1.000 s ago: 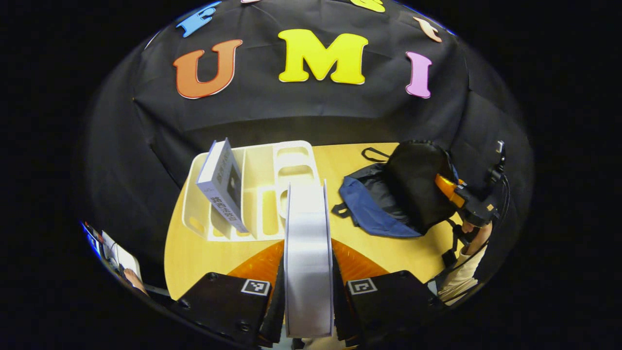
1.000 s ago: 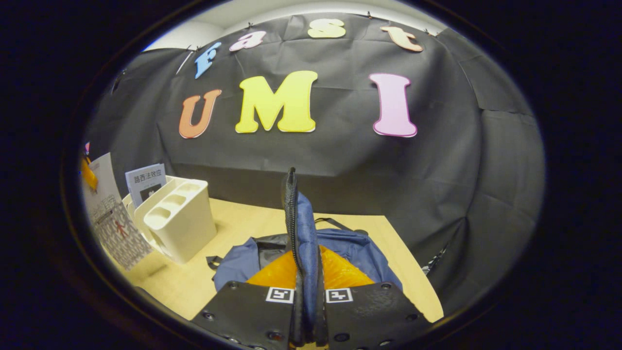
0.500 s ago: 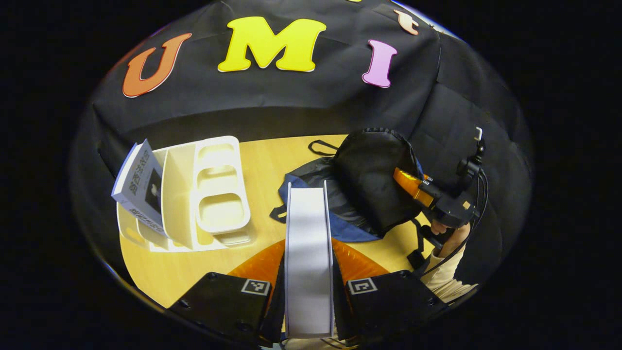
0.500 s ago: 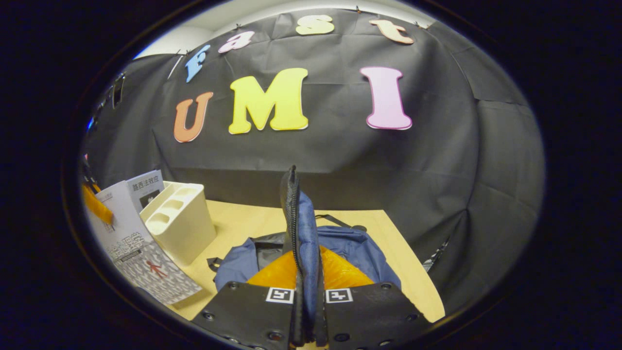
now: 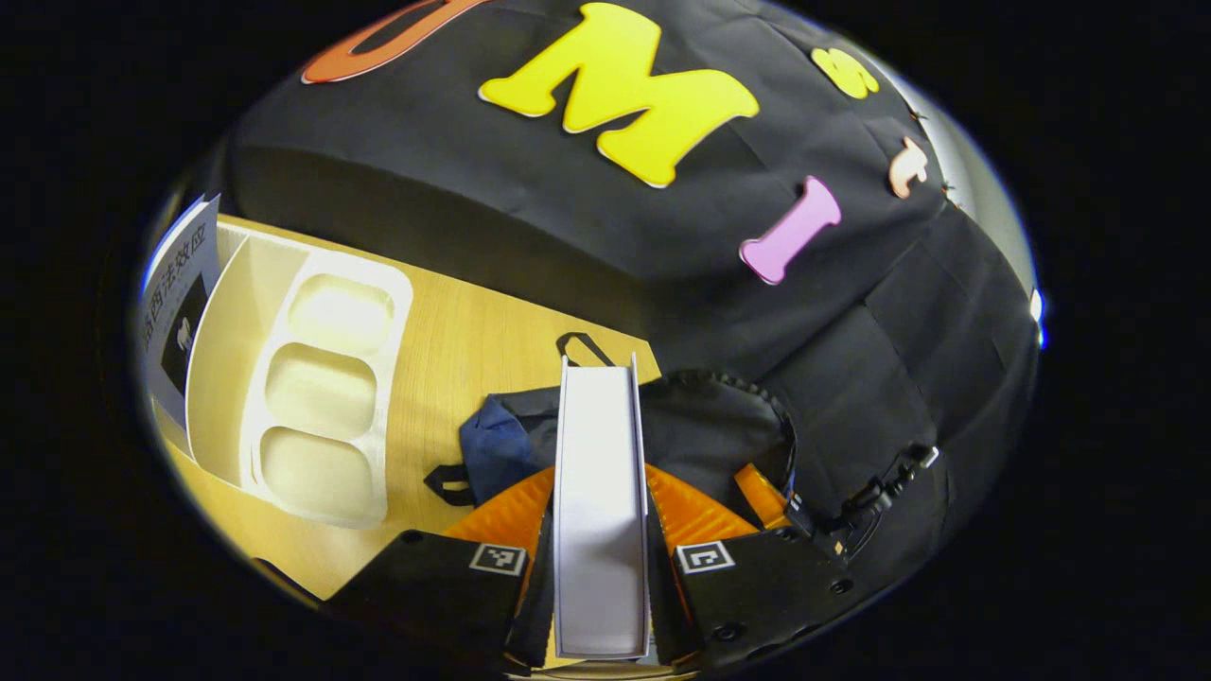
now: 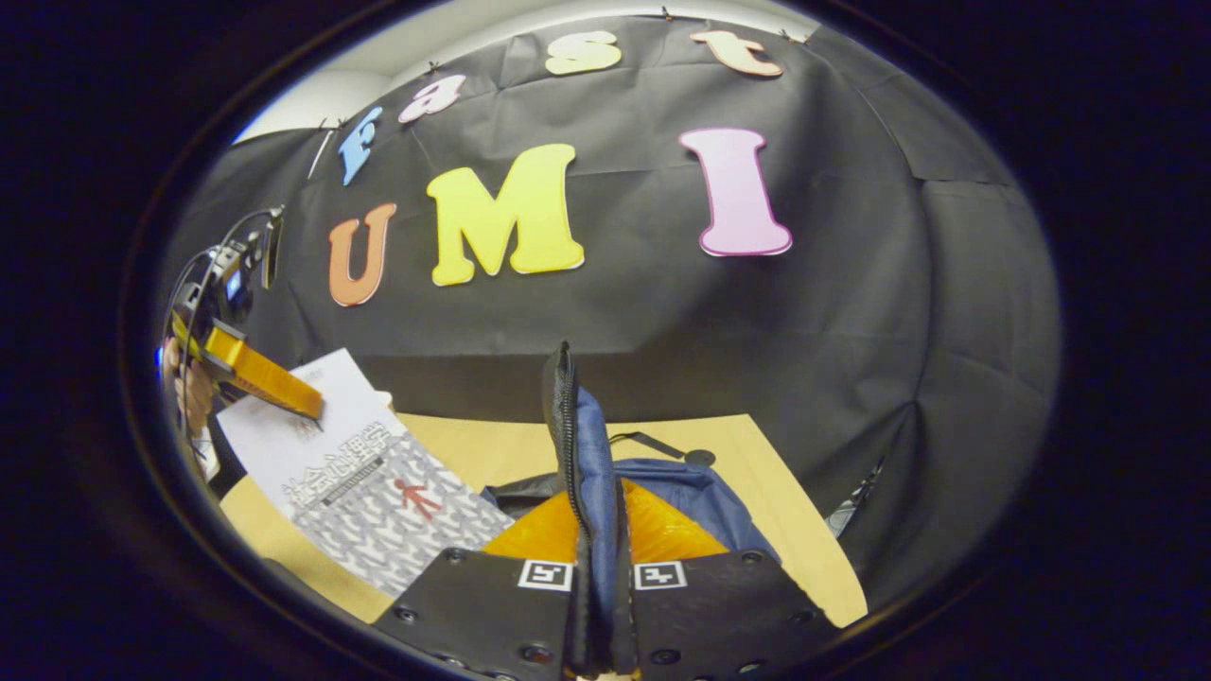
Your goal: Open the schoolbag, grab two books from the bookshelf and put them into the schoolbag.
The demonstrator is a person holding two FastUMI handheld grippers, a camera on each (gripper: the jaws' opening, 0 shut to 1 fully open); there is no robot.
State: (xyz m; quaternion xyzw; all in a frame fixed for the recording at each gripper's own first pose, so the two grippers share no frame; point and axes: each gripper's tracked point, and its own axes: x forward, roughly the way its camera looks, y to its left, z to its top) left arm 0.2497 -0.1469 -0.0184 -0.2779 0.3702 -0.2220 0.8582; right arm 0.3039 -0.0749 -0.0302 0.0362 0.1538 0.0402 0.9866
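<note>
My left gripper point(image 5: 602, 506) is shut on a book point(image 5: 598, 426), seen edge-on with its white pages facing me. It hangs just above the black and blue schoolbag point(image 5: 719, 426). In the right gripper view the same book point(image 6: 378, 482) tilts over the bag's left side, held by the left gripper point(image 6: 301, 403). My right gripper point(image 6: 598, 506) is shut on the bag's blue zippered flap point(image 6: 579, 426) and holds it upright. The cream bookshelf point(image 5: 312, 378) stands to the left with a second book point(image 5: 175, 303) leaning in it.
The wooden table point(image 5: 473, 331) carries the shelf and the bag, and its far edge meets the black cloth wall. A bag strap loop point(image 5: 582, 348) lies on the table behind the bag. A hand point(image 6: 189, 397) holds the left gripper at the far left.
My left gripper has carried the book rightward from over the shelf to above the bag and has tilted. My right gripper still holds the flap up, almost unmoved.
</note>
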